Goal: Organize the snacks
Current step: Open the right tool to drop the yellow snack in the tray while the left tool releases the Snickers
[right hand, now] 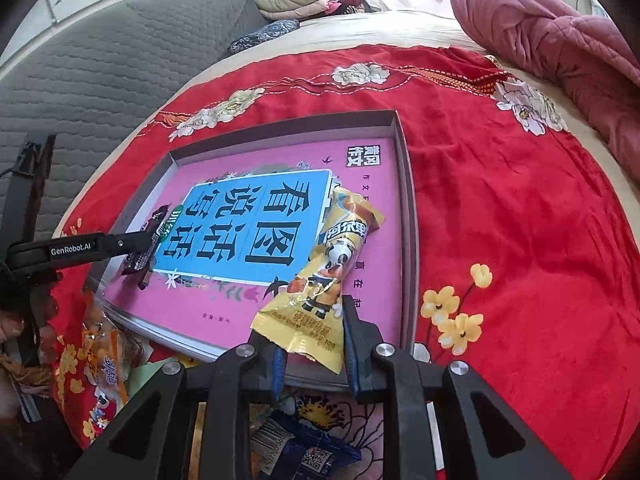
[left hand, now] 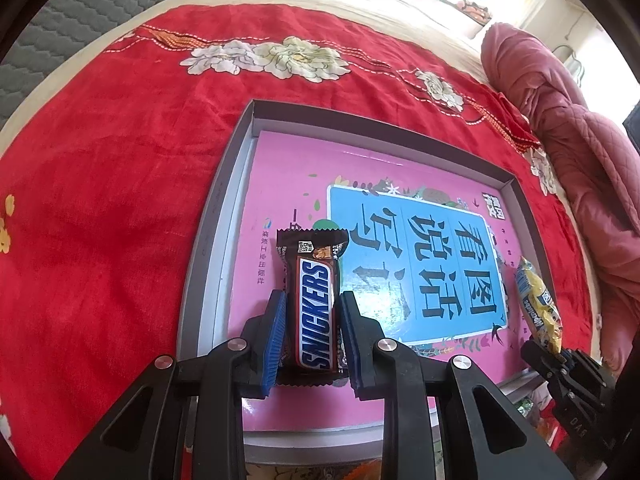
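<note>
So, both hand-held grippers are busy over the shallow grey box sitting on the red flowered bedspread. The box has a pink book with a big blue title panel lying flat inside it.

The left hand-held gripper is clamped on a Snickers bar, blue pads pressing both long sides of the wrapper. The bar points away from the camera, over the left part of the pink book cover, near the box's left wall. From the right wrist view you can see that same bar held at the near-left corner of the box, with the black finger labelled GenRobot.AI coming in from the left.

The right hand-held gripper has a yellow candy packet with a cartoon cow on it between its pads, pinched at the packet's near end. The far end of the packet hangs over the right side of the book, just inside the box's right wall. In the left wrist view the packet sticks up out of that gripper at the right edge.

Off the box, at its near edge on the bedspread, there's more loose stuff: an orange snack bag on the left and a dark blue wrapper under the right gripper. A pink quilt is bunched up at the far right.
</note>
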The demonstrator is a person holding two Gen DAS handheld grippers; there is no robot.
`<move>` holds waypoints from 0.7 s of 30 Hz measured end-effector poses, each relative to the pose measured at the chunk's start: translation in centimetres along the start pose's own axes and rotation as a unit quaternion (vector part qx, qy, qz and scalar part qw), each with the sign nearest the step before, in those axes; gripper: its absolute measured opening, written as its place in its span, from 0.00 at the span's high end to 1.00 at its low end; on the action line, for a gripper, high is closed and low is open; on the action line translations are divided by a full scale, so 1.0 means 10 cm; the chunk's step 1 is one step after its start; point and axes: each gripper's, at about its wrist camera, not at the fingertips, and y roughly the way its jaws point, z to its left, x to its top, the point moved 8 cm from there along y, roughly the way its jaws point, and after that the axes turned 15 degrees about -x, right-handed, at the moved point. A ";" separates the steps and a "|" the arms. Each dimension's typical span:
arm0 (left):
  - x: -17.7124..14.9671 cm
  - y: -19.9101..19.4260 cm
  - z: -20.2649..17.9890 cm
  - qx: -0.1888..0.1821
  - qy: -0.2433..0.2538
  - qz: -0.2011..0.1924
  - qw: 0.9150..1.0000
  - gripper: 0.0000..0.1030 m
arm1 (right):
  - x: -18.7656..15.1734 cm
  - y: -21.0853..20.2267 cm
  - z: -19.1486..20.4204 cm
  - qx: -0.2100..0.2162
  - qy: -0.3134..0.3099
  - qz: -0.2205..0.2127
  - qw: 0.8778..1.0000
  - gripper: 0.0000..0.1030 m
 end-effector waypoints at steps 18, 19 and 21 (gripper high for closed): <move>-0.02 -0.02 -0.01 -0.004 -0.002 0.003 1.000 0.73 | 0.07 -0.05 -0.07 0.013 0.028 -0.002 1.000 0.59; -0.02 -0.03 -0.01 -0.005 -0.002 0.002 1.000 0.73 | 0.07 -0.06 -0.07 0.014 0.030 -0.002 0.999 0.58; -0.02 -0.06 -0.03 -0.006 0.000 -0.001 1.000 0.73 | 0.09 -0.08 -0.08 0.010 0.029 -0.006 1.000 0.57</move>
